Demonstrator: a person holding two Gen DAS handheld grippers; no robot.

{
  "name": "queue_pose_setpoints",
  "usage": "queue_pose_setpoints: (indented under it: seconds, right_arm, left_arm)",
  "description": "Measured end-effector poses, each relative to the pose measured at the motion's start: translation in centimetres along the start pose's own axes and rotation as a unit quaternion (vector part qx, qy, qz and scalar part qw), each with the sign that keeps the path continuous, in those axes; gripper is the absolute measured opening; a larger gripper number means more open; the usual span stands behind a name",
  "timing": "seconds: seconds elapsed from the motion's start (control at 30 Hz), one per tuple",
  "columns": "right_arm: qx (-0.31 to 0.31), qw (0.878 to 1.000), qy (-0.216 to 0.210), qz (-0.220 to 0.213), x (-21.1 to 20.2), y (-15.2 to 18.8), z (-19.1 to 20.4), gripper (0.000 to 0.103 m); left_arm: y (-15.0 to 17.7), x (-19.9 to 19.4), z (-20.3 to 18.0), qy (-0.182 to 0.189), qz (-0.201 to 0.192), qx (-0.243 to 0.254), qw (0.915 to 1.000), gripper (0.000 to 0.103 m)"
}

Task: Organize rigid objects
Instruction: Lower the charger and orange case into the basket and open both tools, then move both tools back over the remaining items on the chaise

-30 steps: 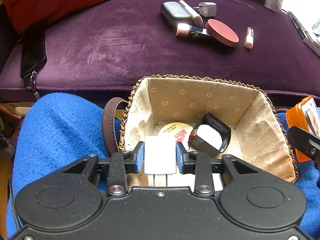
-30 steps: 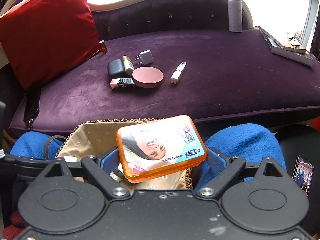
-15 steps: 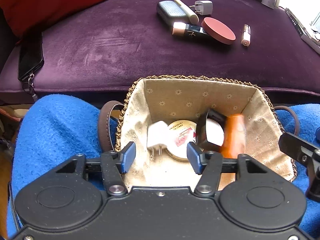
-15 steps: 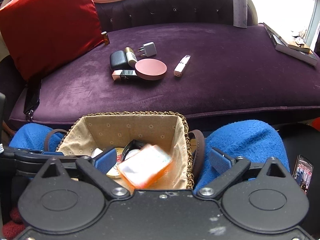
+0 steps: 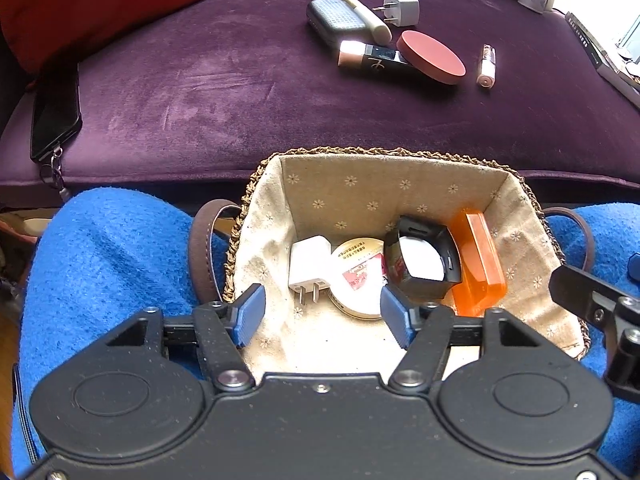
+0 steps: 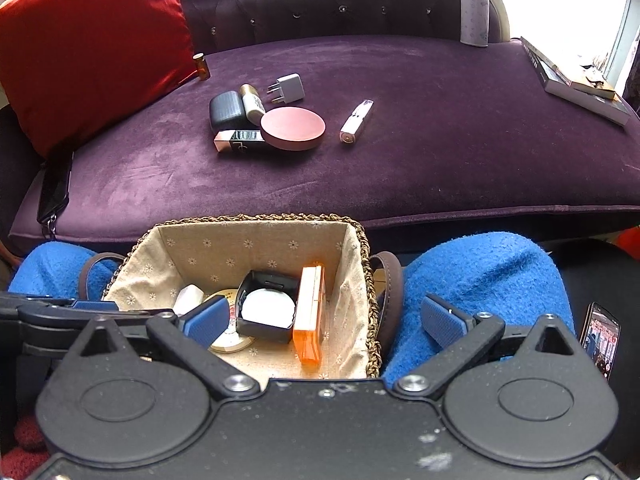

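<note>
Nearest the cameras, above the basket [image 5: 520,216], the left gripper [image 5: 322,314] is hanging with its jaws partly spread, having just been opening, and nothing is sitting between them. Beside it, the right gripper [image 6: 326,320] is standing at its widest, its jaws also just opened and empty.

Inside the basket, which is resting on a lap covered in blue fabric [image 5: 112,256], a white plug adapter [image 5: 308,262] is lying against a round tin [image 5: 356,276]; a black open case [image 5: 422,266] is leaning on the tin, and an orange box [image 5: 478,256] is standing on edge against the basket's right wall.

Beyond the basket, on the purple sofa cushion [image 6: 440,128], more items are waiting: a dark ribbed case [image 6: 227,109], a cream tube [image 6: 253,105], a second adapter [image 6: 289,87], a round pink compact [image 6: 293,127], a black-and-rose stick [image 6: 239,139] and a slim pink tube [image 6: 357,121]. A red pillow [image 6: 92,40] is leaning far left of the basket, with a phone [image 6: 54,190] below it.
</note>
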State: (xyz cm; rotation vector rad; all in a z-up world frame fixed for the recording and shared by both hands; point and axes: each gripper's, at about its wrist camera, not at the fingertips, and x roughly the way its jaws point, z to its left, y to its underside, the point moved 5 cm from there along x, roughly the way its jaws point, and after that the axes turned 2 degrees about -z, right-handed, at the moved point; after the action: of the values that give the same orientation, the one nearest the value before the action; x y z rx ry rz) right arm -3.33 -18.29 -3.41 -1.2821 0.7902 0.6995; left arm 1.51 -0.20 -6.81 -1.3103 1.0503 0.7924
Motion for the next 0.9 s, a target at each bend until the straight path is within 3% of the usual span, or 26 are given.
queue_pose_setpoints:
  seconds: [0.9]
  right_arm:
    - [-0.004, 1.0, -0.005, 0.013, 0.53, -0.51, 0.04, 0.102]
  left_arm:
    - [-0.72, -0.74, -0.01, -0.004, -0.005, 0.003, 1.0, 0.062]
